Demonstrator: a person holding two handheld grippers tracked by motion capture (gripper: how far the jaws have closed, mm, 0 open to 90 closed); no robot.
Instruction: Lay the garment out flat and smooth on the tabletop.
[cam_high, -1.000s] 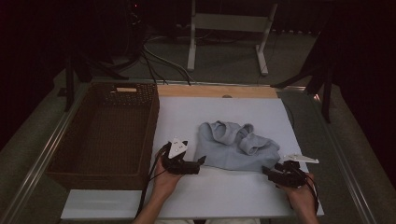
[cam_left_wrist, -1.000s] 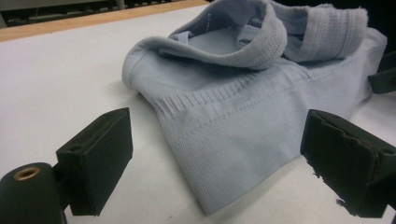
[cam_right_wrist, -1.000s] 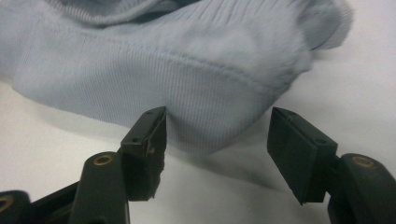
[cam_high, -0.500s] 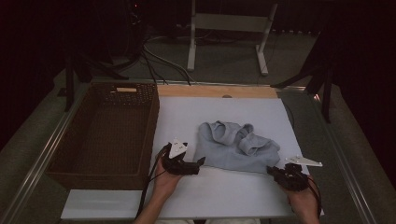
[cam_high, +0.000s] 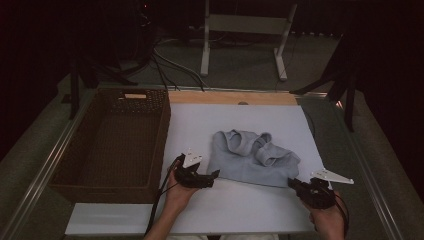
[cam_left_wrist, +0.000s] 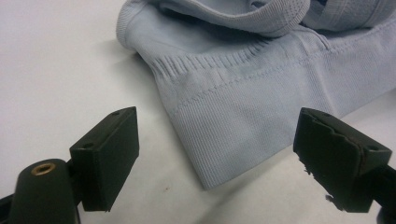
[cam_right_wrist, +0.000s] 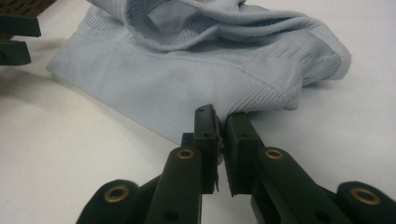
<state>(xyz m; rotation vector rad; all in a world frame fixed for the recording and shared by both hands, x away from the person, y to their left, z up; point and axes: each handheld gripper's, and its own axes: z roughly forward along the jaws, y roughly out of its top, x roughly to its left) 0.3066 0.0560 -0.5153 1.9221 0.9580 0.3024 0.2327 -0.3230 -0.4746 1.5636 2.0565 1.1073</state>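
Note:
A light blue knitted garment (cam_high: 252, 157) lies crumpled on the white table top (cam_high: 240, 210). My left gripper (cam_high: 216, 175) rests at its near left corner. In the left gripper view the ribbed hem corner (cam_left_wrist: 243, 107) lies between the wide-apart jaws of that gripper (cam_left_wrist: 218, 121), untouched; the jaws have just been closing a little. My right gripper (cam_high: 291, 183) is at the near right corner. In the right gripper view my right gripper (cam_right_wrist: 222, 121) is pinched shut on the garment's (cam_right_wrist: 187, 79) hem edge. The left gripper (cam_right_wrist: 14, 37) shows at that view's far left.
A dark wicker basket (cam_high: 162, 130) stands empty on the left of the table, close to my left hand. A wooden strip (cam_high: 230, 97) runs along the back edge. Metal rails border both table sides. A stand (cam_high: 245, 25) and cables sit on the floor beyond.
The right gripper's jaws closed onto the garment's near right hem and the hand rose slightly. The left hand stayed where it was.

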